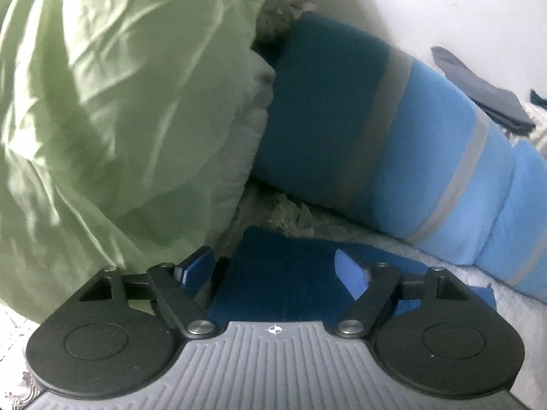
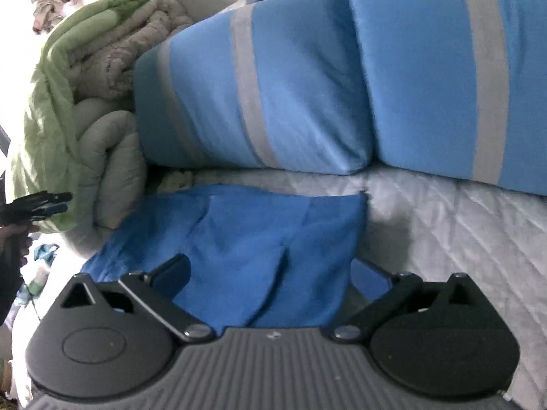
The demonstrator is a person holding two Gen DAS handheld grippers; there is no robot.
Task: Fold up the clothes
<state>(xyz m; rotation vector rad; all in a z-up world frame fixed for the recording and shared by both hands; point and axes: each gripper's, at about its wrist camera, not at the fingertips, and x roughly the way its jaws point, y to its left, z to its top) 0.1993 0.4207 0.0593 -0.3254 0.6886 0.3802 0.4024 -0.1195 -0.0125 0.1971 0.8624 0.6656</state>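
Observation:
A blue garment point(image 2: 246, 232) lies flat and partly folded on the quilted bed cover point(image 2: 444, 232). In the right wrist view my right gripper point(image 2: 270, 264) hovers low over its near part, jaws wide apart, nothing pinched. The left wrist view shows the same blue garment point(image 1: 273, 273) darker, lying between and under the spread fingers of my left gripper point(image 1: 273, 259), which is open. The left gripper point(image 2: 41, 203) also shows at the far left edge of the right wrist view, with a hand point(image 2: 13, 239) behind it.
Two blue pillows with grey stripes point(image 2: 259, 95) lean along the far side of the bed. A bulky green and beige duvet point(image 1: 102, 102) is piled at the left, close to the garment. A dark grey folded cloth point(image 1: 485, 92) lies beyond the pillows.

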